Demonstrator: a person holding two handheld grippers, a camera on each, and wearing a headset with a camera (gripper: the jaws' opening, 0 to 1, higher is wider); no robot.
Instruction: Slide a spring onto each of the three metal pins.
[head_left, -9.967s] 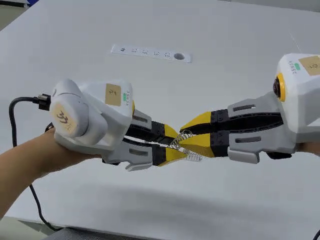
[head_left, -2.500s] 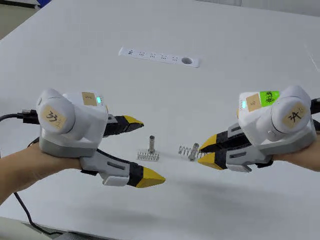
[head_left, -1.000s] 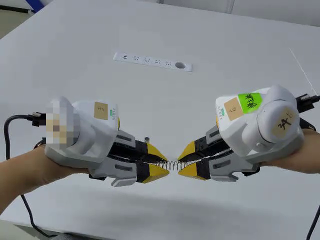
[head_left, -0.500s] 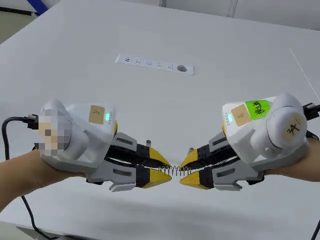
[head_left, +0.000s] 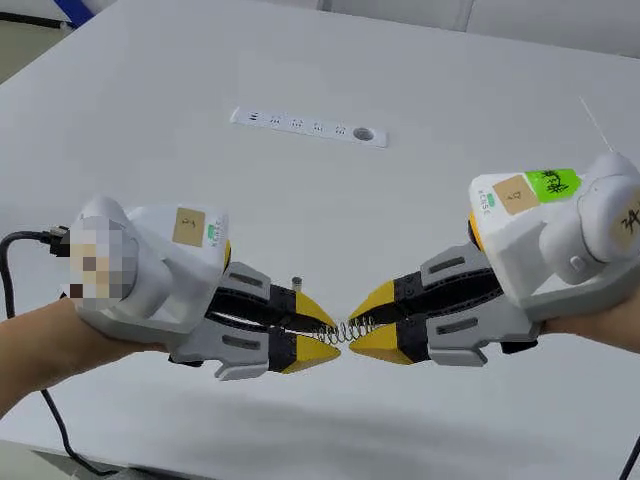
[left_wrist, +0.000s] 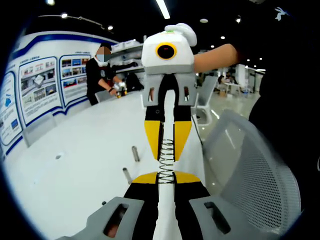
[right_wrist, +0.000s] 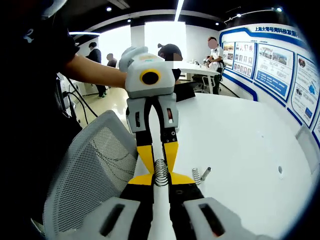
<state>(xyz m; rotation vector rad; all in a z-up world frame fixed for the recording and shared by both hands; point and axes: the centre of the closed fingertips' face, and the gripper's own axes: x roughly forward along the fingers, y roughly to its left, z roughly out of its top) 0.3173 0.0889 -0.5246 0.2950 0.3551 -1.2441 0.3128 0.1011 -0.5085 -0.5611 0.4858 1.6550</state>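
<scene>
Left gripper (head_left: 328, 338): jaws pinched one end of thin coiled metal spring (head_left: 345, 329).
Right gripper (head_left: 360, 328): jaws pinched the other end.
Spring: hung between both tips, above white table (head_left: 200, 180).

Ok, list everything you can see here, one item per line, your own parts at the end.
table: one, white, under everything
power strip: one, white, far side of the table
held spring: one, silver, stretched between the two grippers
pins: two, grey, upright on the table
loose spring: one, silver, on the table by a pin
mesh chair: one, grey, at the table edge
people: several, mixed clothing, in the background
cable: one, black, off the left gripper
left gripper: white, yellow fingers, shut on the held spring
right gripper: white, yellow fingers, shut on its other end
</scene>
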